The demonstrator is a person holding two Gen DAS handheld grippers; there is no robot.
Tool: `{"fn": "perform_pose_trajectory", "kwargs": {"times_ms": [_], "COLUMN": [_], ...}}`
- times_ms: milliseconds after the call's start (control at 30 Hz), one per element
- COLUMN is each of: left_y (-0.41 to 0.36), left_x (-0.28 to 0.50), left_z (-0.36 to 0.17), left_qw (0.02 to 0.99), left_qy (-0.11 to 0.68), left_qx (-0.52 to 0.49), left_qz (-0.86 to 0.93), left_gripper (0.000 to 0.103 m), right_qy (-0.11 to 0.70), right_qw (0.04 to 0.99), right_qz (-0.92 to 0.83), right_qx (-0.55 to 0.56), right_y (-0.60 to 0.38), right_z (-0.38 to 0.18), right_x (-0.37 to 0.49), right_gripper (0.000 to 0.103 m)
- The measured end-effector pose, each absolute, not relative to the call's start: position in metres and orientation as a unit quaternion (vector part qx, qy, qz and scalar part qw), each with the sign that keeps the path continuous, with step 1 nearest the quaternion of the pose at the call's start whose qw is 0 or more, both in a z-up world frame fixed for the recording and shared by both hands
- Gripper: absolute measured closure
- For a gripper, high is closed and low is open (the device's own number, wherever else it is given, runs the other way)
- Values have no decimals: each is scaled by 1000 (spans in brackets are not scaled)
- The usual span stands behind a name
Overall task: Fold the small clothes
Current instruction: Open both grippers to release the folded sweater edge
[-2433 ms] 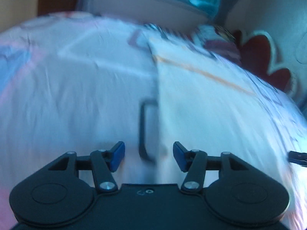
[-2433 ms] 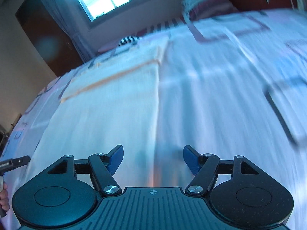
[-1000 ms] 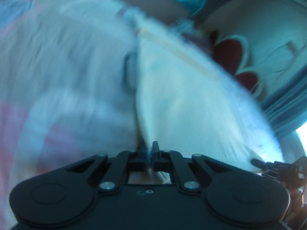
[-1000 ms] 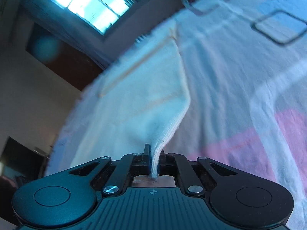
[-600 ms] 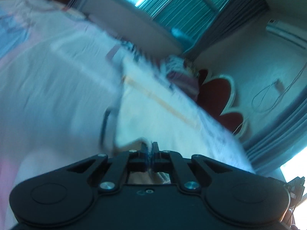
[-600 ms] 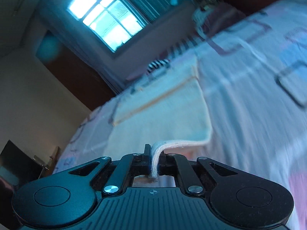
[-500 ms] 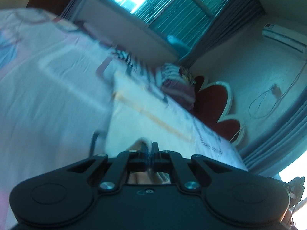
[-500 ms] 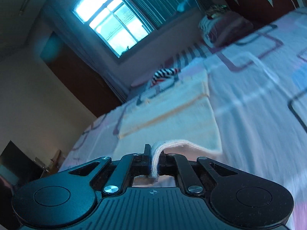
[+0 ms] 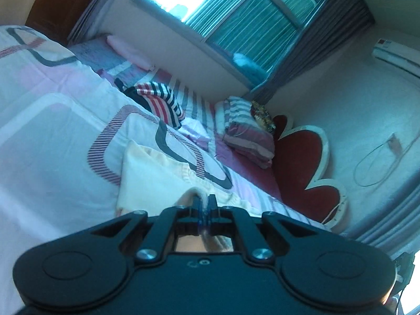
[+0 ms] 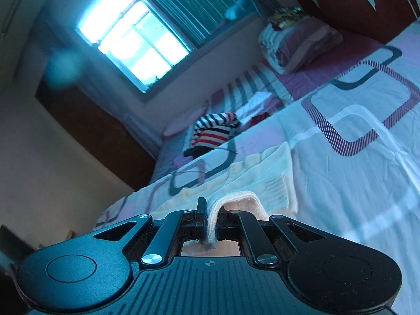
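Two grippers are each pinching an edge of one cream garment lying on the bed. At the bottom centre of the left wrist view, the left gripper point(image 9: 204, 211) is clamping its jaws tight on a raised fold of the cream garment point(image 9: 155, 176), which is spreading up and to the left over the patterned bedspread point(image 9: 52, 120). At the bottom centre of the right wrist view, the right gripper point(image 10: 211, 221) is squeezing a folded hem of the same cloth point(image 10: 257, 181), the hem looping up and over to the right of the jaws. Beyond it, toward the frame's middle, a striped garment point(image 10: 212, 131) is lying crumpled, with a striped pillow point(image 10: 299, 44) sitting at upper right beneath the dark red headboard point(image 10: 351, 2). A bright window point(image 10: 134, 42) is glowing at upper left.
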State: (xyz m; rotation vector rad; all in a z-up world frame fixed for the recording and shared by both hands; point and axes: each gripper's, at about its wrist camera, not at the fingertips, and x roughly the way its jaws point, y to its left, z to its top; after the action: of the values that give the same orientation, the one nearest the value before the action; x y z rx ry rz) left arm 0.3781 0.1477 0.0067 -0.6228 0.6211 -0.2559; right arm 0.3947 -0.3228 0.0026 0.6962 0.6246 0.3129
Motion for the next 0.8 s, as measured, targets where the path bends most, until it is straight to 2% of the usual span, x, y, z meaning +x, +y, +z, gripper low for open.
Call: {"fn": "perform_pose_trajectory", "kwargs": {"times_ms": [433, 467, 500, 533, 567, 600, 633, 700, 800], "left_y": [138, 137, 136, 135, 136, 136, 136, 137, 132], "left_x": [509, 516, 521, 523, 524, 522, 518, 513, 518], "left_z": [-67, -71, -72, -74, -74, -73, -71, -68, -68], "left_qw": [890, 890, 892, 895, 898, 905, 914, 921, 923], "left_qy": [366, 368, 367, 362, 354, 337, 319, 301, 318], "left_qx": [-256, -251, -246, -243, -243, -241, -236, -232, -195], "left_qz": [-94, -96, -96, -99, -100, -95, -88, -90, -99], "left_gripper": [100, 100, 93, 75, 62, 38, 23, 21, 33], "right_qy": [368, 370, 368, 364, 363, 357, 341, 300, 300], "right_qw": [847, 844, 844, 849, 856, 865, 875, 892, 897], "right_qz": [132, 136, 142, 145, 141, 131, 128, 140, 153], "right_qx": [360, 362, 363, 355, 341, 327, 318, 307, 286], "right_y": [-336, -336, -336, -335, -334, -333, -334, -338, -341], "right_z": [-101, -108, -112, -115, -115, -113, -110, -103, -99], "right_x": [540, 548, 553, 557, 561, 563, 561, 554, 555], "right_gripper": [99, 99, 98, 91, 81, 44, 21, 21, 22]}}
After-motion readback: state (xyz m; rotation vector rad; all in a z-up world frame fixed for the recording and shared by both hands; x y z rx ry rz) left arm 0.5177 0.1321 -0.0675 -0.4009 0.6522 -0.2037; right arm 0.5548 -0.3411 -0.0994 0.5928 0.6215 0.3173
